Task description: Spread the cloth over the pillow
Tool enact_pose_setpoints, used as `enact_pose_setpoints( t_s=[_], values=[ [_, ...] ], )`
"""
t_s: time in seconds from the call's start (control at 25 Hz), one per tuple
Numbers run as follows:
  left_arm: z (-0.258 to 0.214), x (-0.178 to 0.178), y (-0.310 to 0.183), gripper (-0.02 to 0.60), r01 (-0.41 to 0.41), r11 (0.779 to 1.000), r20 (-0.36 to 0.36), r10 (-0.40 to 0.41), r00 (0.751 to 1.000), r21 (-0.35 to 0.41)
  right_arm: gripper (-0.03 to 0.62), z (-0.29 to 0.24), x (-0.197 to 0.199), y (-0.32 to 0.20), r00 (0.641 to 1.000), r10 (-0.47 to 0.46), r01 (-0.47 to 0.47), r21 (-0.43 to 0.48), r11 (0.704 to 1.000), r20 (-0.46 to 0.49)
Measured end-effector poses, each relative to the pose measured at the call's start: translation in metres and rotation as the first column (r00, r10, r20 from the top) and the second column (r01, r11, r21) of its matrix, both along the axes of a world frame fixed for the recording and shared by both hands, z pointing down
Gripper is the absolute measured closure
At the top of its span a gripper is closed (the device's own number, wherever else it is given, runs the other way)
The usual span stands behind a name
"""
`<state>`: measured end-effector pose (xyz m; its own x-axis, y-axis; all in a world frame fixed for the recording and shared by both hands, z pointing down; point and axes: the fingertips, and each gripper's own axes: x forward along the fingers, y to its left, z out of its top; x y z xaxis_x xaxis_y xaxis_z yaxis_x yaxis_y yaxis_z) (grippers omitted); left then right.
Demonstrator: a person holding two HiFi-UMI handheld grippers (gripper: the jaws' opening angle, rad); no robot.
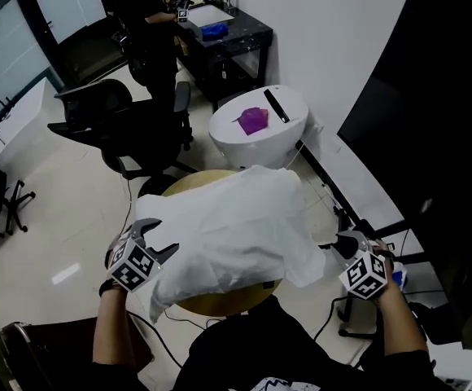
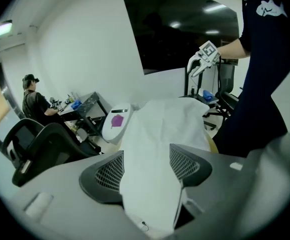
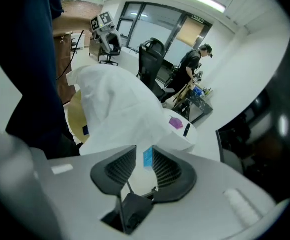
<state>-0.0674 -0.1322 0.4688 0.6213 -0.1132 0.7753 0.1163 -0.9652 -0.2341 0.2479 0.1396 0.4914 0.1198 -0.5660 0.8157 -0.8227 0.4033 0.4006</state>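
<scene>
White cloth [image 1: 236,226] lies in a hump on the round wooden table [image 1: 220,304]. I think the hump is the pillow, but none of it peeks out, so I can't be sure. The left gripper [image 1: 159,243] has a bunch of the cloth pinched between its jaws. The right gripper [image 1: 339,245] is just beside the other corner, with its jaws a little apart and nothing in them. The spreading looks nearly done to me. Next, I'd guess, the left side needs a soft pull to smooth it, then a let-go. I can't see how the far edge hangs. A small blue thing [image 3: 148,157] past the right gripper is too tiny to name.
</scene>
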Motion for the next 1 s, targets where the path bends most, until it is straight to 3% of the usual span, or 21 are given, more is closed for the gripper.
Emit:
enact_pose_setpoints(
  t_s=[0.28,0.48,0.64,0.84,1.0],
  values=[
    [-0.002,0.022,-0.085,0.343,0.121,0.992,0.076,-0.125,0.989,0.046,0.482,-0.023,0.056,-0.099,0.994,-0.099,0.094,0.123,0.988,0.038],
    [0.044,0.038,-0.127,0.379,0.168,0.985,0.195,-0.155,0.968,-0.05,0.482,-0.025,0.075,-0.175,0.973,-0.199,0.179,0.165,0.97,0.116],
    [0.084,0.051,-0.141,0.396,0.145,0.977,0.28,-0.098,0.955,-0.155,0.482,-0.012,0.083,-0.223,0.945,-0.251,0.218,0.171,0.961,0.209],
    [0.124,0.06,-0.155,0.402,0.104,0.938,0.344,0.018,0.939,-0.331,0.48,0.009,0.086,-0.271,0.91,-0.295,0.268,0.132,0.955,0.291],
    [0.151,0.063,-0.158,0.402,0.09,0.872,0.352,0.098,0.931,-0.481,0.48,0.034,0.078,-0.294,0.874,-0.321,0.315,0.077,0.946,0.365]
  ],
)
